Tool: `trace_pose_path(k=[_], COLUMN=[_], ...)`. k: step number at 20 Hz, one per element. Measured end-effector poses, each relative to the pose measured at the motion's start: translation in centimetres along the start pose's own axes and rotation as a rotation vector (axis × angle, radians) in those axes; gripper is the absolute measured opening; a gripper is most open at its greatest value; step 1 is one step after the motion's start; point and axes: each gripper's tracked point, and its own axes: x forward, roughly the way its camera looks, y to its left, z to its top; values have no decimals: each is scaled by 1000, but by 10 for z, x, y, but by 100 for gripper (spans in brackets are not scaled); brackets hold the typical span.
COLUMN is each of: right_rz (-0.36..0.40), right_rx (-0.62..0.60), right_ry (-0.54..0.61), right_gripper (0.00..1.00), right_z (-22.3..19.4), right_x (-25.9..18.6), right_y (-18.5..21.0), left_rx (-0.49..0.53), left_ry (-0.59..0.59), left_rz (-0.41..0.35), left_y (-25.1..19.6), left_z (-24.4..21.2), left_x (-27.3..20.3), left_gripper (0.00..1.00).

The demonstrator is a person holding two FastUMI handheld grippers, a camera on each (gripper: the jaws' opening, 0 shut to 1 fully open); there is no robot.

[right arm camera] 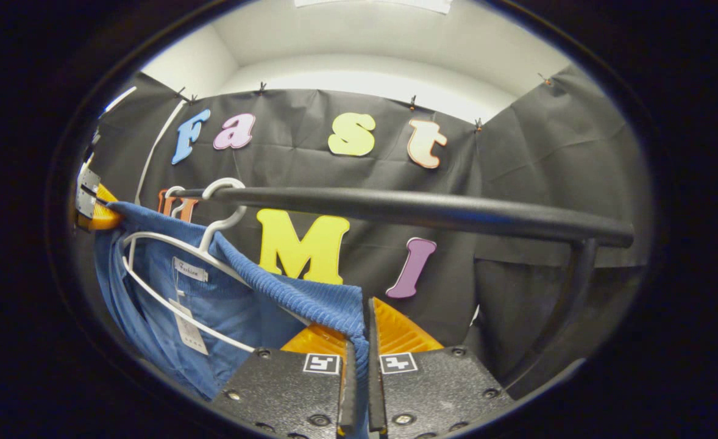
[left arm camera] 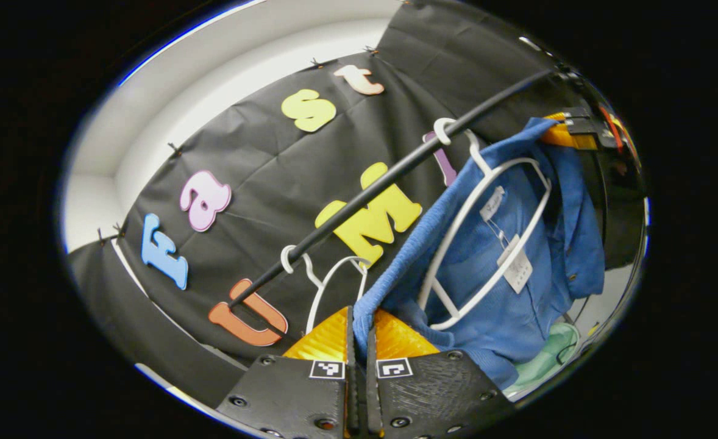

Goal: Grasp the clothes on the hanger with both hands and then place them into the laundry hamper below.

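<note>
Blue knit cardigan (right arm camera: 225, 305) hangs on a white hanger (right arm camera: 213, 228) hooked over the black rail (right arm camera: 408, 210), toward the rail's left end in the right gripper view. Going left to right there: the left gripper (right arm camera: 94, 210) pinches one shoulder edge, then comes the hanger hook, then the right gripper (right arm camera: 359, 353) with its jaws pressed together on the other shoulder's ribbed edge. In the left gripper view an empty white hanger (left arm camera: 328, 283) sits left, then the left gripper (left arm camera: 359, 341) clamped on the knit. Fabric looks soft, light and stretchy, so I'd guess it'll sag and could snag on the hanger; the shoulders seem like the right place to hold.
</note>
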Motion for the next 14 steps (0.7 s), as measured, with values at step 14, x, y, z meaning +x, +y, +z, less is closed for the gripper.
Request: trace_pose_path(k=[14], right_rz=[-54], right_rx=[-428], right_ry=[26], right_gripper=[10], right_z=[-48], right_x=[6], right_y=[-18], left_rx=[-94], left_ry=[-37], left_rz=[-115], left_y=[-11], left_z=[11], left_x=[11], left_gripper=[4])
